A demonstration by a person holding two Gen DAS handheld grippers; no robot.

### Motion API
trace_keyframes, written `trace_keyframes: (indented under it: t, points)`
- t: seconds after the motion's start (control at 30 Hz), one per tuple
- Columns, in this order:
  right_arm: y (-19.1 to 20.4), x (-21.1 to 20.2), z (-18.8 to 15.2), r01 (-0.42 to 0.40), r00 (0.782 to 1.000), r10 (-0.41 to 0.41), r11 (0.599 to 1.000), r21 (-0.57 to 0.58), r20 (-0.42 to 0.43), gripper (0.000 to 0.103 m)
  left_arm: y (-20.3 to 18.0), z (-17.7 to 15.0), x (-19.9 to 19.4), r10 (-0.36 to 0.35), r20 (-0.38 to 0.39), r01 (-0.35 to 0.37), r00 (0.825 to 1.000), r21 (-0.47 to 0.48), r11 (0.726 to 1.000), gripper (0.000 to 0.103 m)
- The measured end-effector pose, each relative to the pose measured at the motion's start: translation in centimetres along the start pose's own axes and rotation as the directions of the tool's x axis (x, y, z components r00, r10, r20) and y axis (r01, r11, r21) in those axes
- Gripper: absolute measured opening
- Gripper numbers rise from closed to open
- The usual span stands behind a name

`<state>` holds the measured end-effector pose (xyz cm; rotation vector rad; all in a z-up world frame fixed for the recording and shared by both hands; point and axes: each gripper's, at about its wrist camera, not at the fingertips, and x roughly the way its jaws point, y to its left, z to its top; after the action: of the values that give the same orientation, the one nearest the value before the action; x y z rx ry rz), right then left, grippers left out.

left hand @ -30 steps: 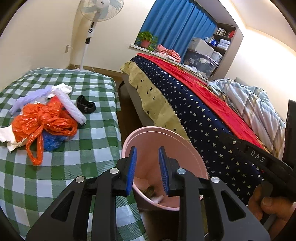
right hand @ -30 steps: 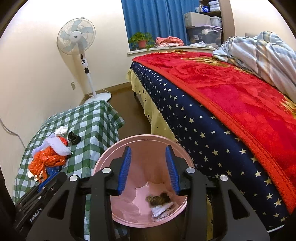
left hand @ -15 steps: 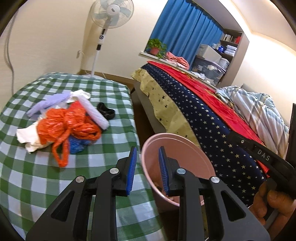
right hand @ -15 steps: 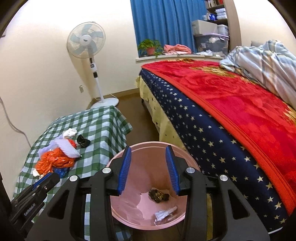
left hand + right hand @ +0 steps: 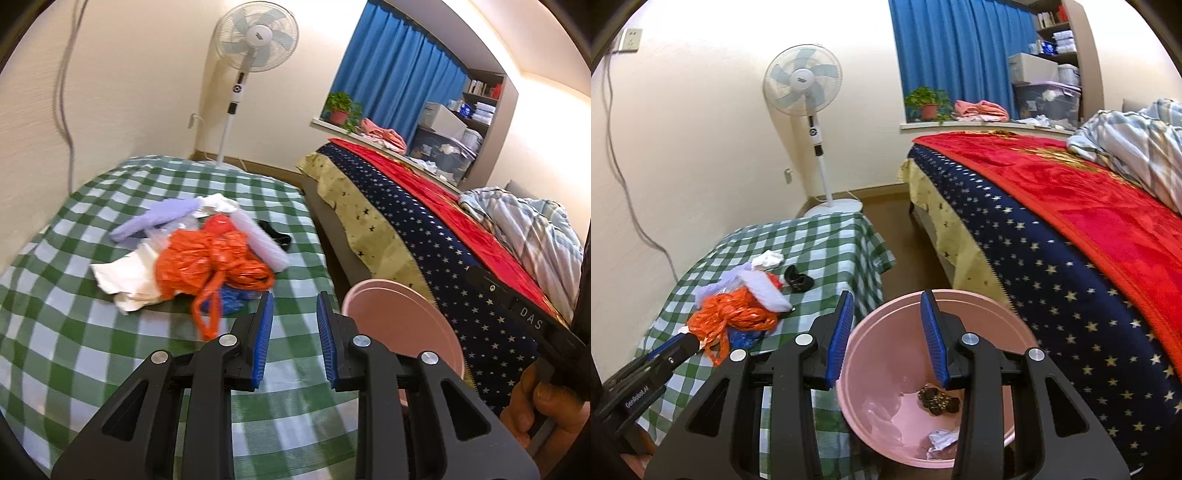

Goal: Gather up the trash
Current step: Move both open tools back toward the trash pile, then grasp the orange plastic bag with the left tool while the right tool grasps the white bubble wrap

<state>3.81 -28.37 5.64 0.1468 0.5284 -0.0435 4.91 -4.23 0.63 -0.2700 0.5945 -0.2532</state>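
Note:
A pile of trash lies on the green checked table [image 5: 92, 369]: an orange plastic bag [image 5: 210, 269], white paper [image 5: 125, 280], a blue bag [image 5: 231, 299], a lilac bag [image 5: 155, 219], a clear plastic roll [image 5: 262, 240] and a small black item [image 5: 275, 234]. My left gripper [image 5: 293, 339] is open and empty, just short of the pile. A pink bin [image 5: 905, 369] stands on the floor beside the table, holding a brown lump [image 5: 936, 398] and crumpled paper [image 5: 940, 441]. My right gripper [image 5: 886, 336] is open and empty above the bin. The pile also shows in the right wrist view [image 5: 735, 314].
A bed [image 5: 1071, 229] with red and starred blue covers runs along the right of the bin. A standing fan [image 5: 255, 48] is behind the table by the wall. A cable [image 5: 66, 110] hangs down the wall at left.
My left gripper has swung left from over the pink bin toward the trash pile on the table. My right gripper has risen slightly above the bin. Both stay open.

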Motion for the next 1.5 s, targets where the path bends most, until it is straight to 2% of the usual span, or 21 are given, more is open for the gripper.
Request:
trace_keyframes:
  t: [0.53,0.83,1.3,1.37,1.43,1.5]
  points:
    - [5.5,3.5,-2.2,-0.114,0.993,0.113,0.992,-0.044,-0.023,0.037,4.3,0.3,-1.0,0.143,0.033,-0.141,0.989,-0.037,0.989,0.025]
    - [7.4,5.7,-2.1,-0.162,0.986,0.160,0.985,-0.055,-0.036,0.037,5.3,0.9,0.0,0.182,0.050,-0.180,0.982,-0.044,0.983,0.025]
    - [9.9,10.5,-1.8,-0.200,0.978,0.194,0.975,-0.093,-0.073,0.038,6.7,1.4,3.0,0.217,0.014,-0.214,0.976,-0.090,0.973,0.025]
    - [10.3,11.3,-1.7,-0.207,0.976,0.199,0.973,-0.104,-0.083,0.040,6.9,1.4,3.4,0.221,0.005,-0.219,0.975,-0.093,0.971,0.026]
    - [10.6,12.1,-1.7,-0.217,0.974,0.208,0.970,-0.106,-0.094,0.040,7.2,1.3,3.9,0.225,-0.005,-0.224,0.974,-0.103,0.969,0.036]
    - [11.0,12.9,-1.8,-0.227,0.971,0.216,0.968,-0.110,-0.107,0.045,7.5,1.3,4.2,0.226,-0.013,-0.226,0.974,-0.112,0.968,0.037]
